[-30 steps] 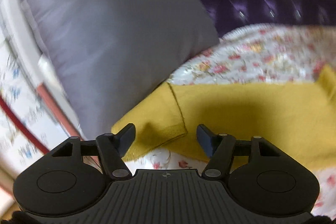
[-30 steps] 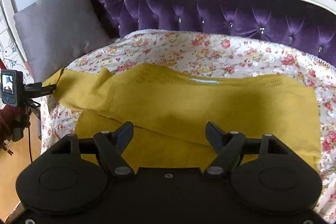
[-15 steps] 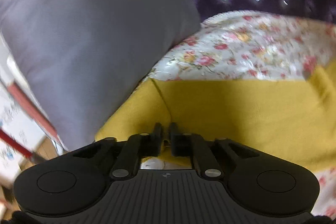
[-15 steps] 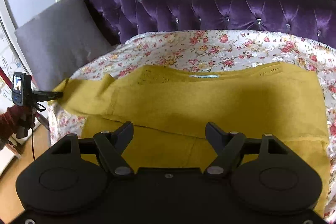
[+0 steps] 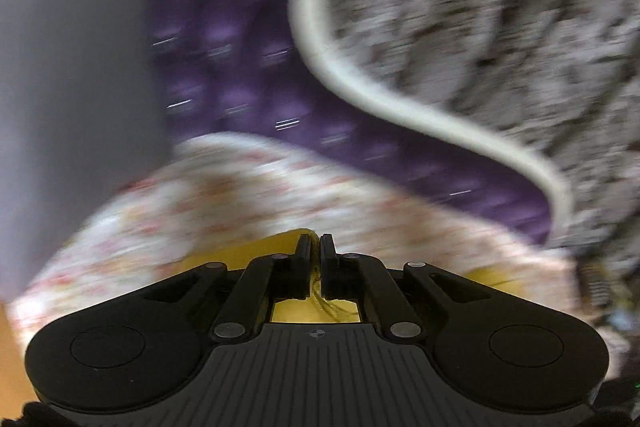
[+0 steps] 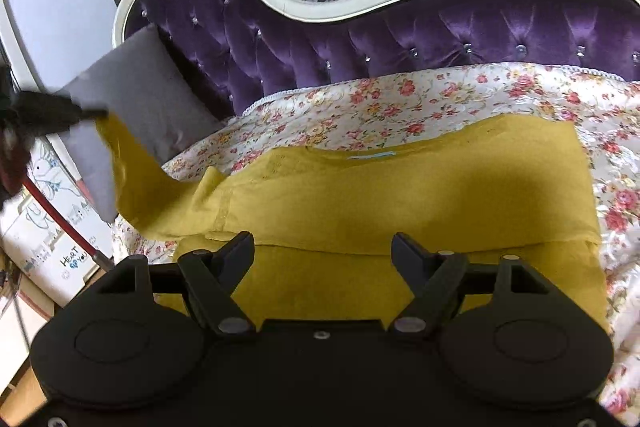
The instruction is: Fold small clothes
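A mustard-yellow knit sweater (image 6: 400,195) lies spread on the flowered sofa cover (image 6: 400,95). Its left sleeve (image 6: 132,163) is lifted up and to the left, pinched at the cuff by my left gripper (image 6: 90,114), which shows blurred at the left edge of the right wrist view. In the left wrist view that gripper (image 5: 315,247) is shut on the yellow cuff (image 5: 288,241), with loose threads between the fingers. My right gripper (image 6: 322,247) is open and empty, hovering over the sweater's lower body.
A grey cushion (image 6: 140,99) leans at the sofa's left end, just behind the lifted sleeve. The purple tufted backrest (image 6: 400,35) with a white frame runs along the back. Boxes (image 6: 44,239) and a red rod (image 6: 60,215) stand on the floor at left.
My left gripper closed on the sleeve cuff and has lifted it up off the sofa, swinging fast. The right gripper stayed open and drew back a little.
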